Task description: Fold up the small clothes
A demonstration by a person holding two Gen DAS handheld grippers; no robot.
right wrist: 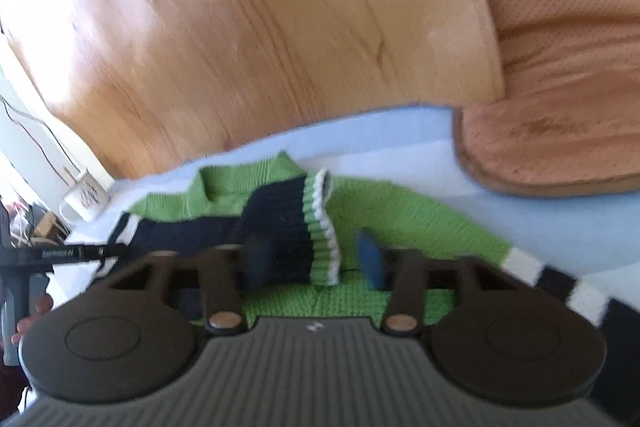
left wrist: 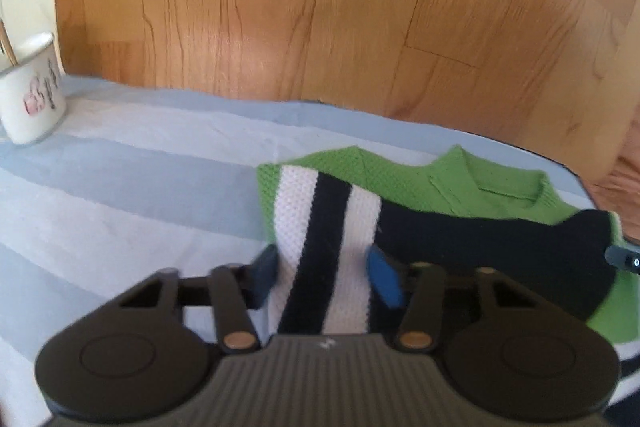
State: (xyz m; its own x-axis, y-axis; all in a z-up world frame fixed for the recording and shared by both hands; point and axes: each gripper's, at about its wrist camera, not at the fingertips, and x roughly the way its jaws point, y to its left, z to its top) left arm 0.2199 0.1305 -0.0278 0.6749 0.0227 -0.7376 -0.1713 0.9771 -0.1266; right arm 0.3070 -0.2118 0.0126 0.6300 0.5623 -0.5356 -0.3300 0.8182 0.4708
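Lying on a blue-and-white striped cloth (left wrist: 120,183), a green knit sweater (left wrist: 452,183) is reaching almost to the cloth's far edge; open cloth is stretching leftward to an enamel mug (left wrist: 30,95); the left gripper (left wrist: 324,279) is straddling the striped sleeve (left wrist: 328,227), jaws apart, not pinching; the right gripper (right wrist: 316,259) is standing parted around the navy cuff (right wrist: 296,227), released; a tan cushion (right wrist: 560,147) is overlapping the cloth's right; wooden flooring (left wrist: 320,7) is spreading beyond.
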